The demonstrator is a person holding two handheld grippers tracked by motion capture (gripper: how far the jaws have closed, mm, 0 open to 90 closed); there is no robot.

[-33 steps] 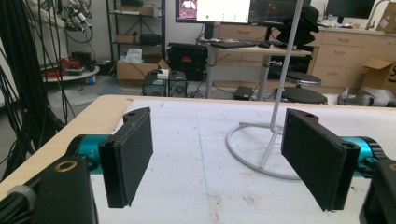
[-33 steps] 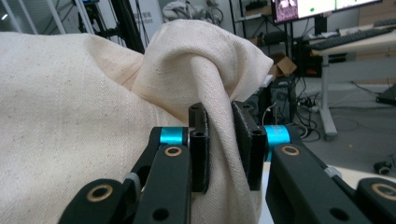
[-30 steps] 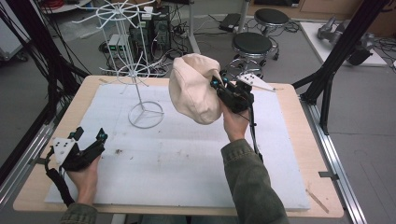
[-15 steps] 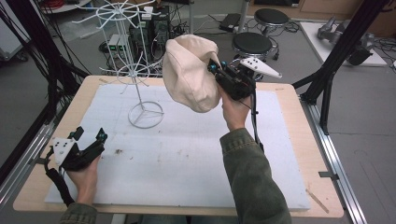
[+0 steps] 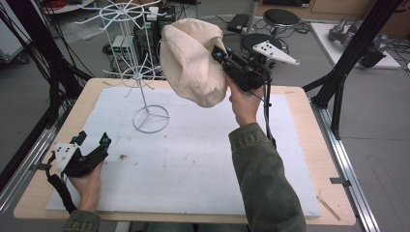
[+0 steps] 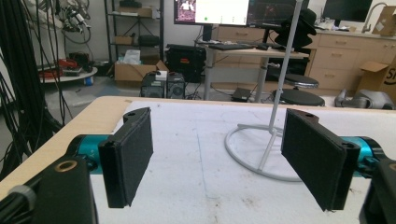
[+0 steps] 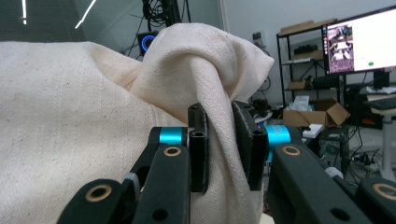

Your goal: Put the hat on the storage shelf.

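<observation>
Left gripper [image 5: 92, 145] parked at near left table [image 5: 290, 193] edge, jaws wide apart, nothing between — well away from work.
Right gripper [image 5: 220, 54] clamped on fold of cream hat [image 5: 191, 60], held high above mat.
White wire rack [image 5: 140, 72] just left of hat and partly behind it — hat's long axis near upright, right hand far nearer to rack's hooks.

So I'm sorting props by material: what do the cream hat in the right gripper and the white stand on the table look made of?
The cream floppy hat looks like matte woven cotton or canvas: a visible weave and soft folds where the jaws pinch it. The white spoked stand looks like thin metal wire with a white coating, judging by its slim rods and ring base; painted or plastic-coated, I can't tell.
</observation>
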